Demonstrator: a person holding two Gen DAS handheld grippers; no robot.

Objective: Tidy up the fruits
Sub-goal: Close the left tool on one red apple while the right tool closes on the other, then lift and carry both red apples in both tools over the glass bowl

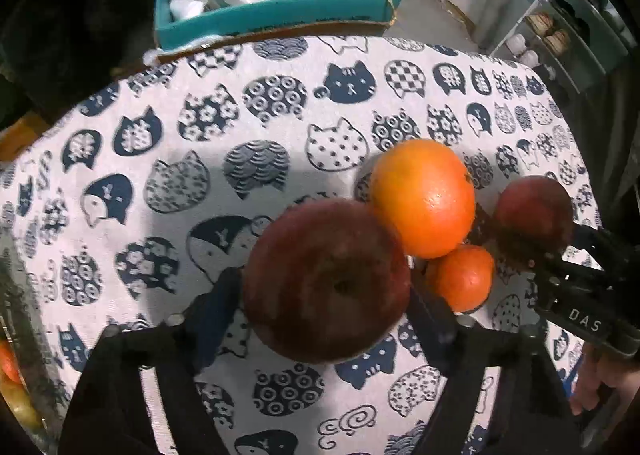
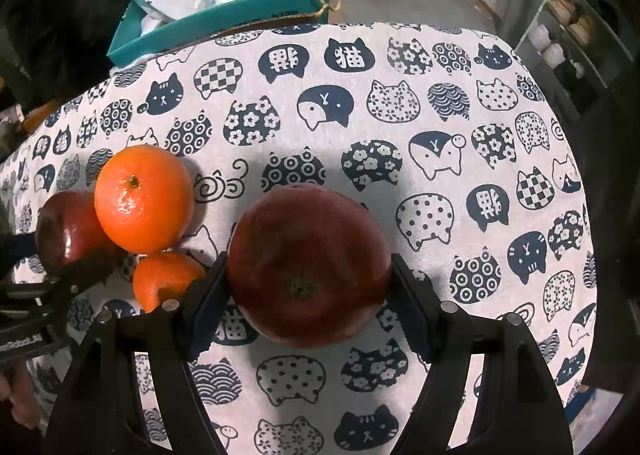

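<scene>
My left gripper (image 1: pixel 326 295) is shut on a dark red apple (image 1: pixel 326 281) held just above the cat-print tablecloth (image 1: pixel 160 159). My right gripper (image 2: pixel 308 279) is shut on a second dark red apple (image 2: pixel 308 263). Each shows in the other's view: the right gripper (image 1: pixel 532 239) with its apple (image 1: pixel 534 211), the left gripper (image 2: pixel 64 259) with its apple (image 2: pixel 66 227). Between them a large orange (image 1: pixel 422 197) (image 2: pixel 144 199) and a small orange (image 1: pixel 460 279) (image 2: pixel 166 279) lie on the cloth, touching each other.
A teal box (image 1: pixel 276 15) (image 2: pixel 216 19) with plastic bags stands beyond the table's far edge. A shelf unit (image 1: pixel 560 35) (image 2: pixel 572 27) stands at the far right. A container with fruit (image 1: pixel 16 375) sits at the lower left edge.
</scene>
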